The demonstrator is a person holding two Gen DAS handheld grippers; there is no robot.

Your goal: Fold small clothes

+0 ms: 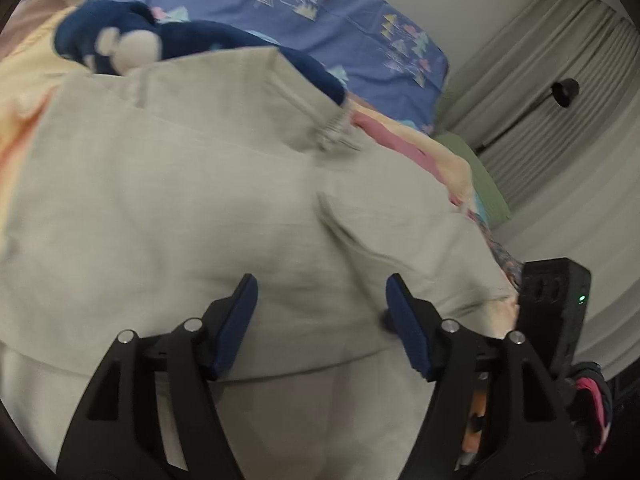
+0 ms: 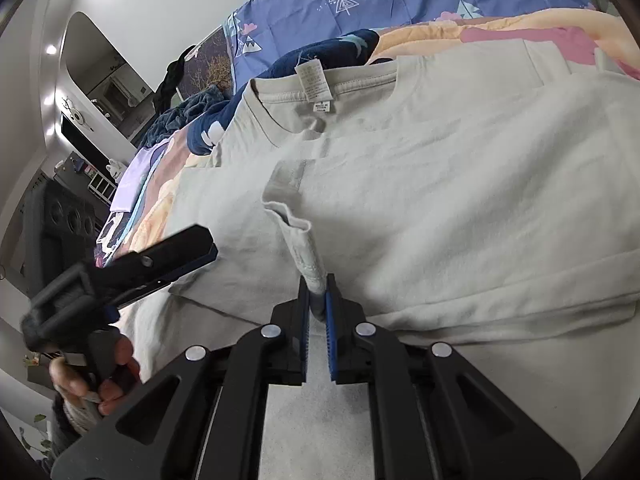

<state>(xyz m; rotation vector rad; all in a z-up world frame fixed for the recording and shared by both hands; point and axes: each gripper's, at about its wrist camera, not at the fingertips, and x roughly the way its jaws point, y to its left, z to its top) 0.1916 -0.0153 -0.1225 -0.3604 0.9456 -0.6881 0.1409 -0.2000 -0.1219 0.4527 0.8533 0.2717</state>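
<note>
A pale grey T-shirt (image 2: 440, 184) lies spread on the bed, collar and label (image 2: 316, 84) at the far side. My right gripper (image 2: 318, 292) is shut on the hem of a sleeve (image 2: 308, 252) and holds it lifted over the shirt body. The shirt also fills the left wrist view (image 1: 180, 200), blurred. My left gripper (image 1: 320, 292) is open and empty, just above the shirt near its lower edge. It shows in the right wrist view as a black body at the left (image 2: 132, 268), held by a hand.
A navy plush garment (image 1: 120, 40) lies beyond the shirt. The bed has a peach and pink blanket (image 2: 500, 28) and a blue patterned duvet (image 1: 320, 8). Curtains (image 1: 560, 100) and a floor lamp (image 1: 564, 92) stand to the right. Shelves and a speaker (image 2: 68, 216) stand left.
</note>
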